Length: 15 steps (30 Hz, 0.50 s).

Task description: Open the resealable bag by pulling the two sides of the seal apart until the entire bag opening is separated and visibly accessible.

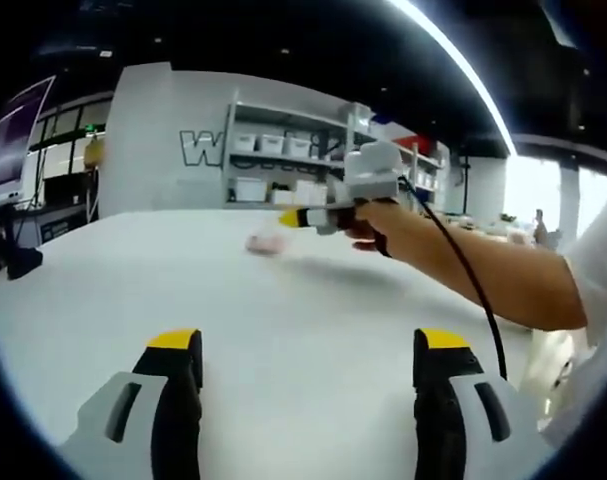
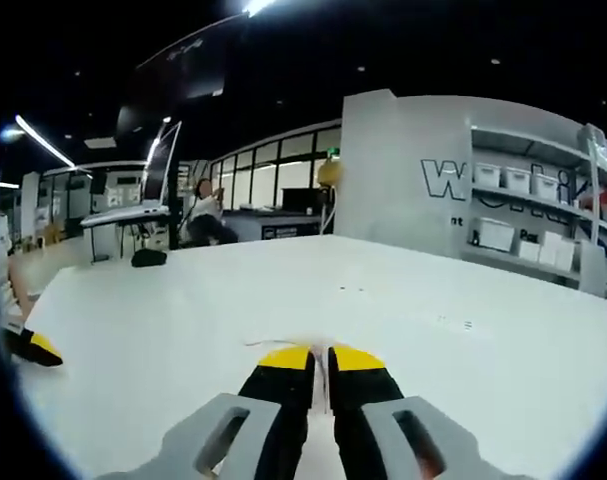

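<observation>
Shown together, the two views fix the moment at which one side of the seal is being taken up. In the left gripper view, the left gripper (image 1: 308,365) hangs over the white table (image 1: 283,300) with its yellow-tipped jaws standing wide apart and nothing between them; it is well apart from the work. Farther across the table, the right gripper (image 1: 295,217), carried in the person's hand (image 1: 368,225), reaches out to the resealable bag (image 1: 264,242), a small pale, pinkish object lying flat on the tabletop, its details too blurred to read. In the right gripper view, the right gripper (image 2: 321,357) has its jaws drawn almost together, and a thin translucent edge of the bag (image 2: 283,345) runs into the narrow gap between the tips; whether the film is truly pinched cannot be told for certain, though the closure suggests a hold on one lip. Shelving with white bins (image 1: 283,160) stands behind the table. Judged from this arrangement, the free left gripper is kept open to take the opposite lip, so the seal remains to be parted.
</observation>
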### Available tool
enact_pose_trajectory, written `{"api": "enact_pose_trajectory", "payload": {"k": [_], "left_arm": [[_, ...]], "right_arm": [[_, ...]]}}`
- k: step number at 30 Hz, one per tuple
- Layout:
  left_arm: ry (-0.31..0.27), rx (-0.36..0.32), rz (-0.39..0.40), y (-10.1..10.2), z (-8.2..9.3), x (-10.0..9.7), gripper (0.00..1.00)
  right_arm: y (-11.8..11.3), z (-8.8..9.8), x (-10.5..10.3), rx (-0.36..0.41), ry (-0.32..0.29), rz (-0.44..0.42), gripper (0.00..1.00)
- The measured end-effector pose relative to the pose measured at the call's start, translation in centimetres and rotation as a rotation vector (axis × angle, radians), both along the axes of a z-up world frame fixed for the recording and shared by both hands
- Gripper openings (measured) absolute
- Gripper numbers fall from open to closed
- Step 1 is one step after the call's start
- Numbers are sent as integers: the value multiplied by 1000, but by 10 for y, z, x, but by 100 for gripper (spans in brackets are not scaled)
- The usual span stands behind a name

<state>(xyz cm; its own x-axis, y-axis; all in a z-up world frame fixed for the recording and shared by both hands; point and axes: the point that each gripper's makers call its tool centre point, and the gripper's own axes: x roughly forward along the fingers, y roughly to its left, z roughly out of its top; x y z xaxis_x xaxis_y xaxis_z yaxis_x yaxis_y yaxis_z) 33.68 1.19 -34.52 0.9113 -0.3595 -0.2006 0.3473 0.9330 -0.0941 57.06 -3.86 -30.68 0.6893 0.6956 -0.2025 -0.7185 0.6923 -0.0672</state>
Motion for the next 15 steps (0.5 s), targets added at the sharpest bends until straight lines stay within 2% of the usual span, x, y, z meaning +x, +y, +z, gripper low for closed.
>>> {"api": "enact_pose_trajectory", "payload": {"k": [12,15], "left_arm": [[-5,-4,0,-1,-1,1,86],[-14,0,3,1,0,1,86]], "right_arm": [[-5,-12,-10,-6,4,-19,4],[-6,-13,-11,-3,0,-29,6]]}}
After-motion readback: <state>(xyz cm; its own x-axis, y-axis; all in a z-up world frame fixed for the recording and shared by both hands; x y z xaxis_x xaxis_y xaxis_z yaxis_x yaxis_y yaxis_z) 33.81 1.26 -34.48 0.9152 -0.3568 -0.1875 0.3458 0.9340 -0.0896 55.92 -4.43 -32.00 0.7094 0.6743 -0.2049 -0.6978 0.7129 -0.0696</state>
